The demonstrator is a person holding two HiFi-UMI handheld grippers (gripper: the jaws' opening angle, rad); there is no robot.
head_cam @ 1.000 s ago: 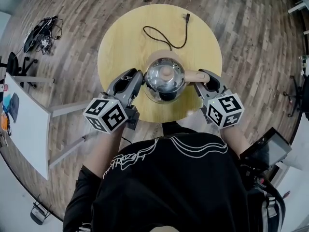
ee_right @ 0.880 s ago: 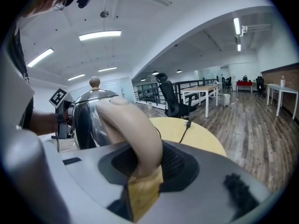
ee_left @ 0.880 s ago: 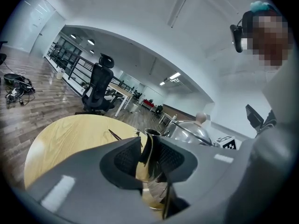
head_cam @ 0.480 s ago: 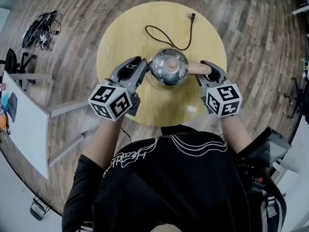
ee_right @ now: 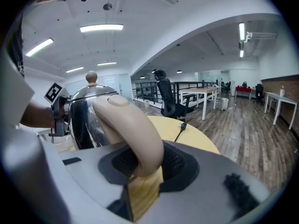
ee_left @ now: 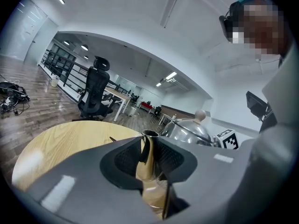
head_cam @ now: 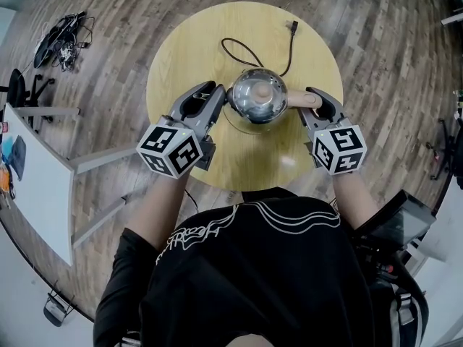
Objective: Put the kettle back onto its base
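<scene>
1. A round table (head_cam: 184, 45) of pale yellow wood with a smooth matte top stands on a floor (head_cam: 383, 42) of grey-brown planks.
2. The kettle (head_cam: 253, 103), a mirror-bright steel dome with a small beige ball knob (head_cam: 258, 90) on its lid, is at the middle of the table.
3. A thin curved edge of the base (head_cam: 237, 126) shows under the kettle at 7 o'clock. I cannot tell whether the kettle is fully seated on it.
4. A thin black cord (head_cam: 249, 49) loops away toward 12 o'clock and ends in a plug near the rim.
5. At the kettle's 9 o'clock, the left gripper (head_cam: 221, 96) pinches the slim metal spout (ee_left: 147, 157) between ribbed black pads.
6. At 3 o'clock, the right gripper (head_cam: 311, 98) clamps the thick, rounded beige handle (head_cam: 293, 100), smooth like plastic.
7. Both grippers are matte grey, each with a black-and-white marker cube.
</scene>
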